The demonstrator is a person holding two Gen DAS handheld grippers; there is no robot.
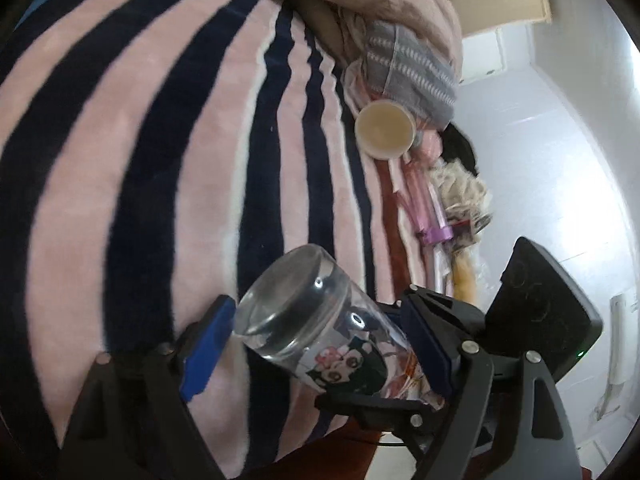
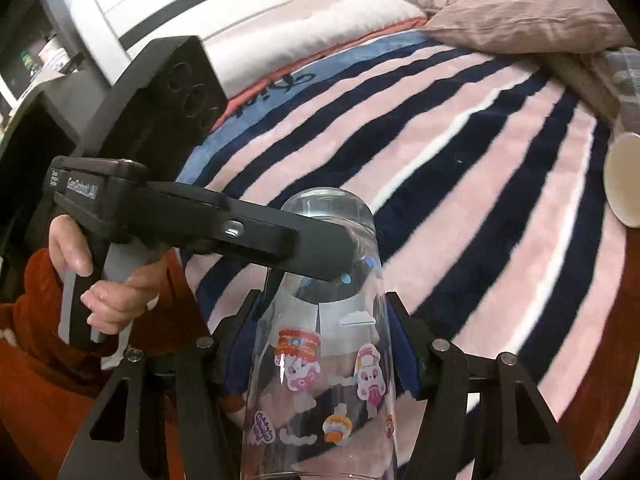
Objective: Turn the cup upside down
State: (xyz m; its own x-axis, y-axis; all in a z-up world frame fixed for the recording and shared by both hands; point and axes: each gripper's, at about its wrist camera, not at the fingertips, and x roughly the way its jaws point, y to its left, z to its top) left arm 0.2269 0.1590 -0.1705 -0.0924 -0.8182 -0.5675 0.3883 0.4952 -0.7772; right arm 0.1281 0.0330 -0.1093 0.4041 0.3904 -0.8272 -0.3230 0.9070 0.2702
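Observation:
A clear glass cup with cartoon stickers (image 2: 324,360) is held in the air over a striped blanket, its thick base pointing away from the right wrist camera. My right gripper (image 2: 320,344) is shut on the glass cup, its blue pads against both sides. In the left wrist view the cup (image 1: 316,320) lies tilted between my left gripper's (image 1: 320,344) blue pads. The left pad (image 1: 208,348) stands a little off the base, so the left gripper is open around the cup. The left gripper's finger (image 2: 280,240) crosses in front of the cup in the right wrist view.
The pink and navy striped blanket (image 1: 160,160) covers a bed. A small cream cup (image 1: 384,130) lies on its side at the blanket's edge, also in the right wrist view (image 2: 624,184). A crumpled beige quilt (image 2: 520,12) lies beyond. The person's hand (image 2: 104,280) holds the left gripper.

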